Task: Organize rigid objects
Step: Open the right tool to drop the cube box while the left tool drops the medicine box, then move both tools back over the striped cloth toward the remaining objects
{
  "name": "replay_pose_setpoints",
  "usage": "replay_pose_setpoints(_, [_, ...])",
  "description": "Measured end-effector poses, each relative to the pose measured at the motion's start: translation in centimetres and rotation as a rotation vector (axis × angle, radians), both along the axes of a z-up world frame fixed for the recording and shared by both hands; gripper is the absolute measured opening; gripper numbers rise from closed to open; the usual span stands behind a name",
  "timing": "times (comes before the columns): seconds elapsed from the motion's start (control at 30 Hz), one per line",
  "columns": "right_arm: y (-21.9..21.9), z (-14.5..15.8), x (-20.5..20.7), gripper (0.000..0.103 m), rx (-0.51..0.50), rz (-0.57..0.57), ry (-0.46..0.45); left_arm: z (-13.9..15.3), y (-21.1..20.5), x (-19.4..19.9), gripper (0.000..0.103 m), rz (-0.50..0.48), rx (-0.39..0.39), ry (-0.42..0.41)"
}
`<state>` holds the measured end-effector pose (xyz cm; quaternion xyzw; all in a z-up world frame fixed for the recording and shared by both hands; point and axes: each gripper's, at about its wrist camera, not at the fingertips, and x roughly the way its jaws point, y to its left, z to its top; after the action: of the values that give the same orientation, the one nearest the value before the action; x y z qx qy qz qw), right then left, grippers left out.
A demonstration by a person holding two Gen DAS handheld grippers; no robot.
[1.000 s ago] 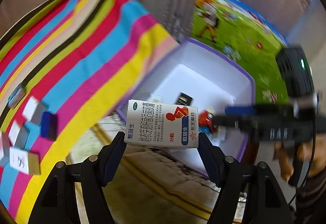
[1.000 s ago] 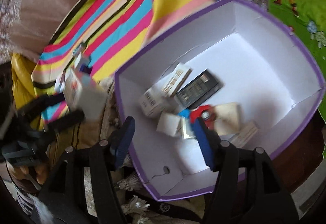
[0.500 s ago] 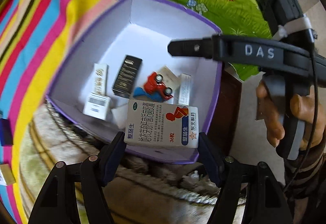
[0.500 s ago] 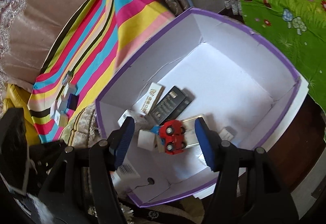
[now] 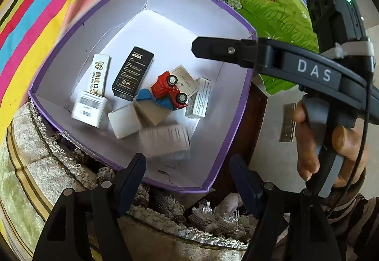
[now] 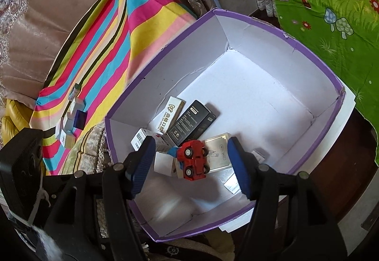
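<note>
The left tongs (image 5: pixel 187 171) were opening over the purple box (image 5: pixel 227 137), a blurred carton (image 5: pixel 164 140) dropping free inside near the red car (image 5: pixel 169 90), while the right tongs (image 6: pixel 189 159) hung empty and parted; best lift straight clear for the cartons (image 6: pixel 68 125) left on the striped cloth (image 6: pixel 123 31).

The far half of the purple box (image 6: pixel 315 66) lies bare, so I can drop in there freely. Nearer me, the red toy car (image 6: pixel 194 160), the black carton (image 6: pixel 190 122) and small white boxes (image 5: pixel 89 107) crowd the floor. My right gripper's arm (image 5: pixel 260 54) reaches across the right rim.
</note>
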<state>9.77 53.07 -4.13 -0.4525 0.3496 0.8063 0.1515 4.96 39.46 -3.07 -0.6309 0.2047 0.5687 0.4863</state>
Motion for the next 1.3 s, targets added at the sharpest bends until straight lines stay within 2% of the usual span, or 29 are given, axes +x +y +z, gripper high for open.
replay_pose_setpoints(0.13, [0.0,0.0,0.1,0.068,0.004,-0.003,-0.005,0.2,-0.2,-0.4,0.074,0.016,0.014,-0.007])
replay_pose_setpoints(0.33, [-0.6,0.1,-0.5,0.069,0.018,0.015,-0.011,1.6,-1.8,-1.1,0.074,0.067,0.083,0.033])
replay_pose_setpoints(0.67, [-2.7,0.4,-2.4,0.069,0.028,0.075,-0.015,3.3,-7.4,-4.9,0.074,0.253,0.22,0.057])
replay_pose_setpoints(0.7, [-3.1,0.5,-2.7,0.069,0.031,0.082,-0.017,3.6,-7.9,-5.1,0.074,0.269,0.231,0.078])
replay_pose_setpoints(0.77, [-3.8,0.6,-3.4,0.069,0.037,0.101,-0.02,4.2,-9.0,-5.6,0.074,0.292,0.241,0.128])
replay_pose_setpoints(0.87, [-4.8,0.9,-4.5,0.069,0.049,0.134,-0.021,4.7,-10.6,-6.4,0.074,0.325,0.255,0.157])
replay_pose_setpoints(1.3, [-10.8,1.5,-9.4,0.07,0.088,0.3,-0.025,4.9,-19.8,-9.4,0.074,0.52,0.267,0.229])
